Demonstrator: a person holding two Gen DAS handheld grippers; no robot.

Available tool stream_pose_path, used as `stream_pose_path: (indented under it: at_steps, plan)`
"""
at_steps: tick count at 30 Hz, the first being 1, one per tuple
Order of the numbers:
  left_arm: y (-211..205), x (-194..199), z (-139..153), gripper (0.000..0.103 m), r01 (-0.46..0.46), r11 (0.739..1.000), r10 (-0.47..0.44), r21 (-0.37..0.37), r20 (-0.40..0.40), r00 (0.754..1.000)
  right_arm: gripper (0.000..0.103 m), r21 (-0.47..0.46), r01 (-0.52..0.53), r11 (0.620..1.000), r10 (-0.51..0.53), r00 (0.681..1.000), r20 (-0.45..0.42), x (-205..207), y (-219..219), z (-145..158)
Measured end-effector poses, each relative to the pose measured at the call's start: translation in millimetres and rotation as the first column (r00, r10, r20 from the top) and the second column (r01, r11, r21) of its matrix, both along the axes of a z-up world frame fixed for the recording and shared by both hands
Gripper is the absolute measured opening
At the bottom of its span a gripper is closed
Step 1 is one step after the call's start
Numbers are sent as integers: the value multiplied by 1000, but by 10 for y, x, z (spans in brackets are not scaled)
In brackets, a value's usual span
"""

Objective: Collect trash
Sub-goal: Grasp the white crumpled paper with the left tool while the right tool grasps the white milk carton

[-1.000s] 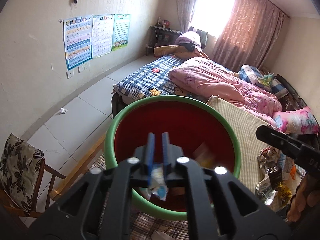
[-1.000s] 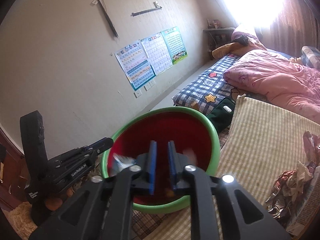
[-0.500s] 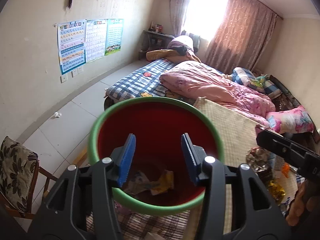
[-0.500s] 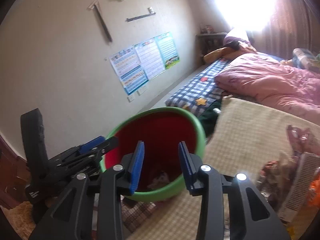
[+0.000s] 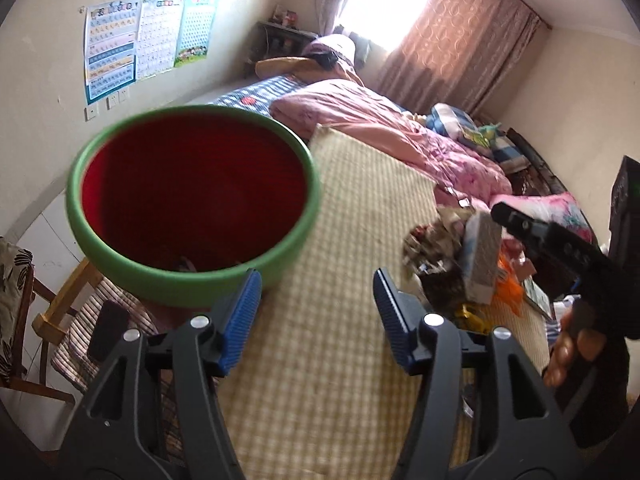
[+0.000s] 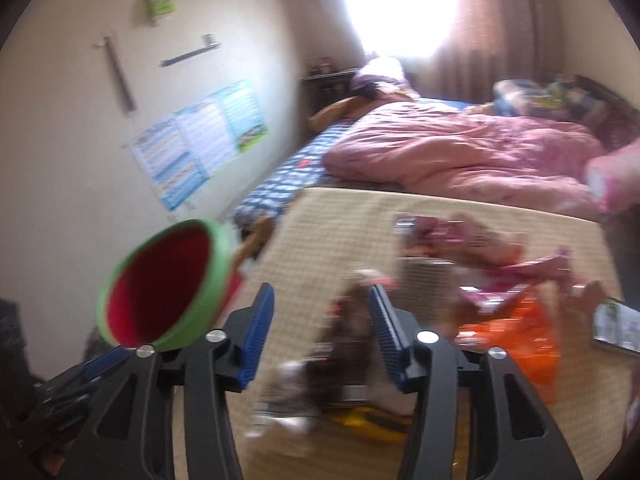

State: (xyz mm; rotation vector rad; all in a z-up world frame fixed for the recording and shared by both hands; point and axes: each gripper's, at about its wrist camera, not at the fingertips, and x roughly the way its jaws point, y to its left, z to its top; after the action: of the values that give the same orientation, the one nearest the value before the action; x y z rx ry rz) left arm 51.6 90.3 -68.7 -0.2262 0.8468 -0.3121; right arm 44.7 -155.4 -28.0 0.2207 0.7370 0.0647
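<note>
A green bin with a red inside (image 5: 120, 256) stands at the bed's left edge; it also shows in the right wrist view (image 6: 216, 276). A pile of wrappers and paper trash (image 5: 452, 252) lies on the checked mat (image 5: 360, 200); in the right wrist view the pile (image 6: 480, 280) is blurred. My left gripper (image 5: 316, 316) is open and empty, over the mat just right of the bin. My right gripper (image 6: 320, 332) is open and empty, at the near edge of the pile.
A pink quilt (image 5: 380, 128) and pillows cover the bed beyond the mat. A wooden chair (image 5: 24, 308) stands on the floor at the left. Posters (image 5: 144, 40) hang on the wall. A phone-like object (image 6: 616, 328) lies at the right.
Both grippers were shut over the bin, the left on a wrapper. They opened, the trash dropped in, and both swung right toward the pile.
</note>
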Motion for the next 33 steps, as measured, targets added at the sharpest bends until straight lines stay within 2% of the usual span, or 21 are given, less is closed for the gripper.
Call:
stream_pose_path:
  at_steps: [3,7,9,12,18,19,20,24,33]
  plan:
    - [-101,-47,-11,58,-5,1000,5,2,0,1000,58,-34,57,998,-58,998,-16,8,-221,-110]
    - [-234,-98,-29,60,1,1000,-1,13,-5,1000,61,-36,67,997,-70,995,-69,87,-369,-296]
    - [-285,-122,-45,61,7,1000,-7,12,-13,1000,70,-33,63,997,-66,992,-112,128,-415,-415]
    - [-369,-158,-84,62,17,1000,-16,11,-29,999,71,-1,47,999,-46,988,-145,151,-457,-525]
    - [-462,-187,-133,63,24,1000,-24,15,-47,999,71,1,8,1000,-7,987,-162,237,-452,-597]
    - [-483,-187,-132,63,27,999,-26,17,-48,999,69,14,-1,1000,4,985,-171,258,-450,-607]
    - [-501,-181,-126,64,30,999,-29,18,-48,998,57,24,-7,1000,11,984,-180,270,-456,-618]
    - [-595,-135,-108,64,55,998,-53,27,-44,998,42,57,-34,998,43,986,-159,234,-487,-523]
    - [-895,128,-189,64,136,991,-135,4,-70,988,41,119,-86,989,95,993,-71,2,-499,-174]
